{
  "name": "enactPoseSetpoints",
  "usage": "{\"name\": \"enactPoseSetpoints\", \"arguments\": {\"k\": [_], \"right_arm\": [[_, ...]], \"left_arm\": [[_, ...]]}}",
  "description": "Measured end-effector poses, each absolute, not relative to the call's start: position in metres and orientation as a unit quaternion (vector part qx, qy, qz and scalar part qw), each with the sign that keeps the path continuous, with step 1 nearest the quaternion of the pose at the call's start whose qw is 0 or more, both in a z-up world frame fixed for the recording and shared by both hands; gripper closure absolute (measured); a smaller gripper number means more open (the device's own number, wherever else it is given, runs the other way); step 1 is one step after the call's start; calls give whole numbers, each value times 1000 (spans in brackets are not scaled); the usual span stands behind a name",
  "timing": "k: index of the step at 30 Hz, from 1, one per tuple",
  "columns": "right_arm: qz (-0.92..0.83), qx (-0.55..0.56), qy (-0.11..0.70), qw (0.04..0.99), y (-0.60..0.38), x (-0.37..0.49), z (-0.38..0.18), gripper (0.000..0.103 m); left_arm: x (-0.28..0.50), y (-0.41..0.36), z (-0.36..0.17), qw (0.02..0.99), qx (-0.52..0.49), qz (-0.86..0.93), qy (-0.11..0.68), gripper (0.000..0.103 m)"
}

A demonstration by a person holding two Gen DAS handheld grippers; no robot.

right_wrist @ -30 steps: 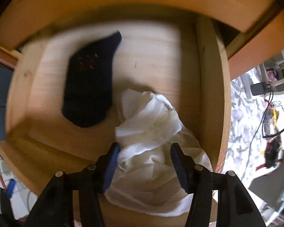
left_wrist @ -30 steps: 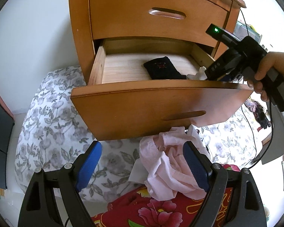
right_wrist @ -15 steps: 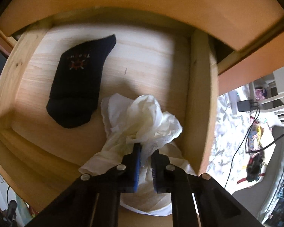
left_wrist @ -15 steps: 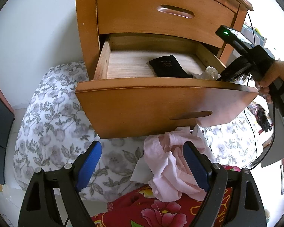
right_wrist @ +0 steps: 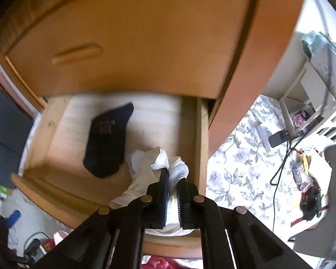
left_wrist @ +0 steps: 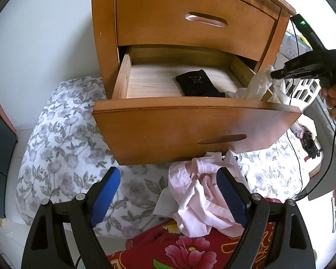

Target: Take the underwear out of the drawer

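Observation:
The wooden drawer (left_wrist: 197,130) stands pulled out of the nightstand. My right gripper (right_wrist: 173,174) is shut on the white mesh underwear (right_wrist: 159,163), which hangs bunched from its tips above the drawer's right front corner. From the left wrist view, the same white underwear (left_wrist: 258,83) trails over the drawer's right side below the right gripper (left_wrist: 272,74). A black sock (left_wrist: 197,85) lies flat on the drawer floor. My left gripper (left_wrist: 168,192) stands open below the drawer front, over pink underwear (left_wrist: 203,201) lying on the bed.
The upper drawer (left_wrist: 190,22) is closed just above the open one. A floral sheet (left_wrist: 62,148) and a red flowered blanket (left_wrist: 183,248) cover the bed below. A white basket (right_wrist: 331,130), cables and small clutter lie to the right of the nightstand.
My right gripper closed on the white underwear and lifted it up and back out of the drawer. The left gripper stayed open in about the same place.

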State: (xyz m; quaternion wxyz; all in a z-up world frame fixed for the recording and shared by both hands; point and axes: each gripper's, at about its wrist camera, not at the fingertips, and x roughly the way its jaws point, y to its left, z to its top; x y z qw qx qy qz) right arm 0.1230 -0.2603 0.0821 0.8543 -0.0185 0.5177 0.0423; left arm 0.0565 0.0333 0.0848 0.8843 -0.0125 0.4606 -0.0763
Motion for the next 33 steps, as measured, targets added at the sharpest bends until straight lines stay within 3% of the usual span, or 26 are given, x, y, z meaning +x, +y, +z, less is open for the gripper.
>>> {"name": "enactPoseSetpoints", "arguments": {"k": [11,24,33], "right_arm": [[77,20,428,900,-254,100,150,96],[137,-4,260,956,-236,-4,265,96],[176,-37,244,953,-213,-51,263,96]], "left_arm": [[51,37,96,892,-26,-63,446,15],[52,42,99,896,-46,-48,439,15],[51,41,101,897,-50,-46,437,15]]}}
